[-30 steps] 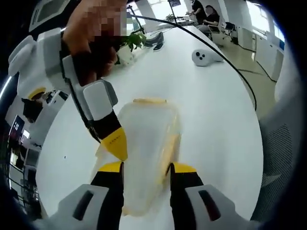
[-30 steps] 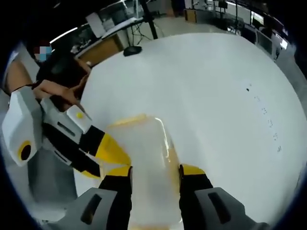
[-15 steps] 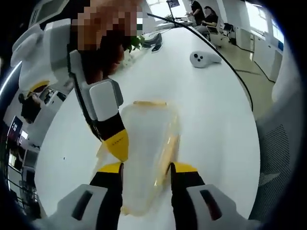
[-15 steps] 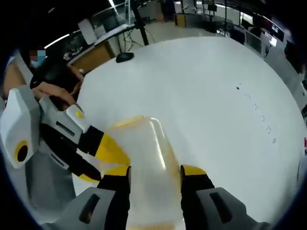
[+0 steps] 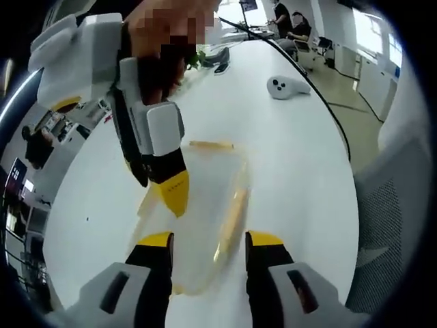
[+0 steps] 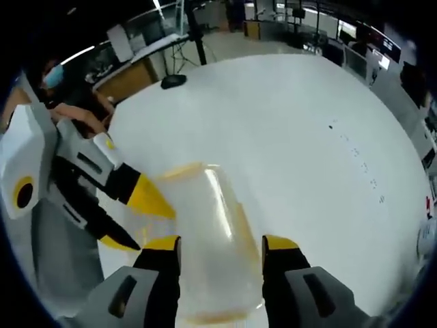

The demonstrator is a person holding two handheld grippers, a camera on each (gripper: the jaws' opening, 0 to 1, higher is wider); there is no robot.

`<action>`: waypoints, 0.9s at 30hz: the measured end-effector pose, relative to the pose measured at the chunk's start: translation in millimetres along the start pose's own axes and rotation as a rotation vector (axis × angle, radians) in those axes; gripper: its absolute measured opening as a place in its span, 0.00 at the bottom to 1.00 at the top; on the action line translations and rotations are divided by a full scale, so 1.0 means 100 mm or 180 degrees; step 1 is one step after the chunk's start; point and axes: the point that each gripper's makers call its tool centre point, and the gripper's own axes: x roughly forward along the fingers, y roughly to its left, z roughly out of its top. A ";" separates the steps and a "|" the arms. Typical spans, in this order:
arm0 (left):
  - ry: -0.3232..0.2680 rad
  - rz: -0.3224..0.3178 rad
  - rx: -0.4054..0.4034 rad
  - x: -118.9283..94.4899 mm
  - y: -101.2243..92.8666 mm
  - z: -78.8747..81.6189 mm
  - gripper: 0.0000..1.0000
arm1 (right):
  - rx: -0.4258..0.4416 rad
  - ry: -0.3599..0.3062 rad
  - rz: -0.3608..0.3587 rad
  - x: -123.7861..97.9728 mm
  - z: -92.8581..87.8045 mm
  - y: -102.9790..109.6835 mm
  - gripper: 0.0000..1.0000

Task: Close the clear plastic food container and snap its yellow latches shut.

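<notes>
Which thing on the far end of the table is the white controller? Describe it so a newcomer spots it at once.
In the left gripper view, start at the big white table and look past the clear plastic container toward the far end. The white controller lies there beside a thin black cable. It is a small rounded white lump with dark dots on top, unlike the leafy plant nearby.

we can read no text, label, brand or number anywhere; small dark marks on the table (image 6: pixel 293 123) stay illegible
</notes>
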 end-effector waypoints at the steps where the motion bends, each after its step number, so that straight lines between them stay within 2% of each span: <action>1: -0.0002 -0.0028 -0.0020 0.00 -0.01 0.00 0.46 | -0.0009 0.0001 -0.0006 -0.01 -0.01 0.00 0.48; 9: 0.0065 -0.0100 -0.0056 -0.01 0.00 -0.06 0.51 | 0.0021 -0.0040 -0.0004 -0.10 -0.04 0.06 0.57; 12: 0.0091 -0.0120 -0.0052 -0.02 -0.01 -0.08 0.52 | -0.0072 0.0014 -0.0024 -0.11 -0.08 0.08 0.58; 27: 0.0043 -0.0226 -0.0030 -0.05 0.08 -0.08 0.61 | -0.0183 0.0038 -0.0040 -0.20 -0.16 0.21 0.68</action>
